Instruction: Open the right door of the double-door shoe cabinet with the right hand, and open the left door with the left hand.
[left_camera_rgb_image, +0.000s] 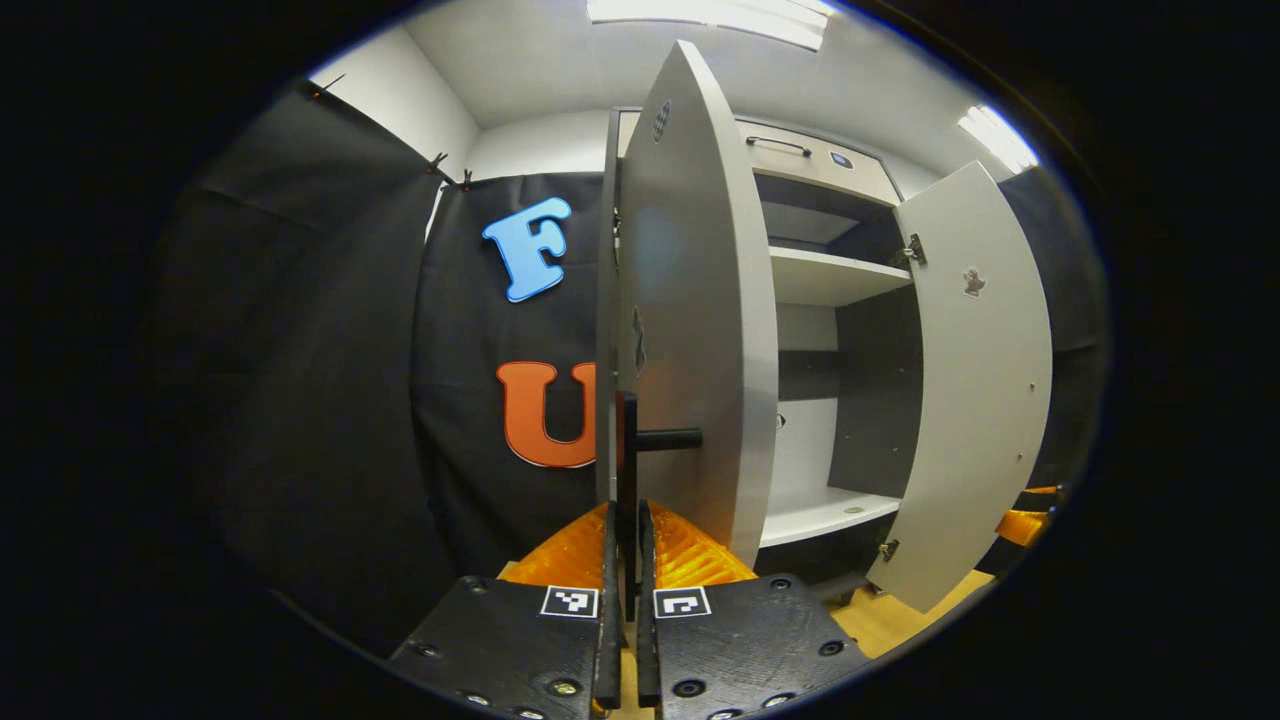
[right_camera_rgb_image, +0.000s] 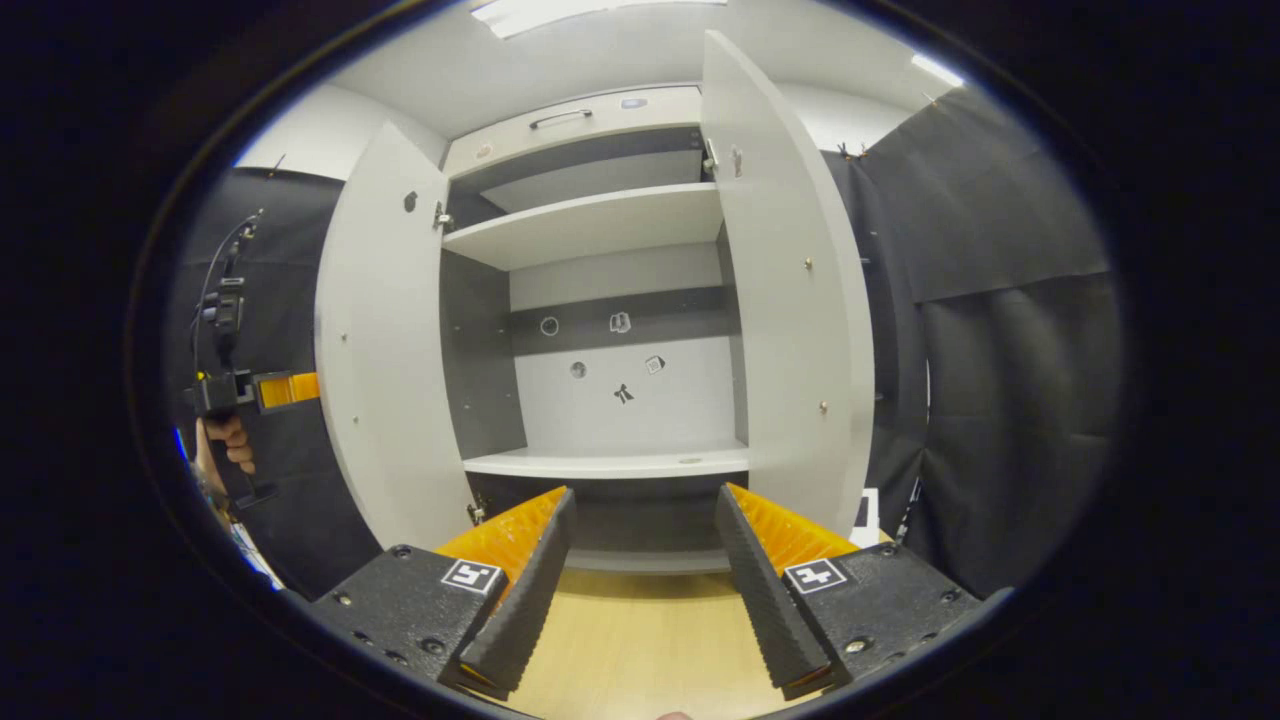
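A booth hung with black cloth and lit by ceiling panels is seen, with a pale wooden floor (right_camera_rgb_image: 640, 640) under a matt grey shoe cabinet (right_camera_rgb_image: 600, 225). The right door (right_camera_rgb_image: 790, 300) is already swung wide, a flat slab with small screws on its inner face. The left door (left_camera_rgb_image: 690, 320) is seen nearly edge-on in the left gripper view and is also well open. Its dark bar handle (left_camera_rgb_image: 630, 470) is clamped between the closed jaws of the left gripper (left_camera_rgb_image: 627, 540), so the second opening is judged to be in its last part. The right gripper (right_camera_rgb_image: 645, 530) is held released, jaws spread and gripping nothing, facing the open interior from a little way off. Smooth white shelves (right_camera_rgb_image: 590, 230) and a dark back band are shown inside (a few small stickers are stuck to the back wall). Ribbed pads line both grippers' fingers. The next move is likely a release of the handle once the door is fully back, with the pull kept along the hinge arc so the grip does not slip.
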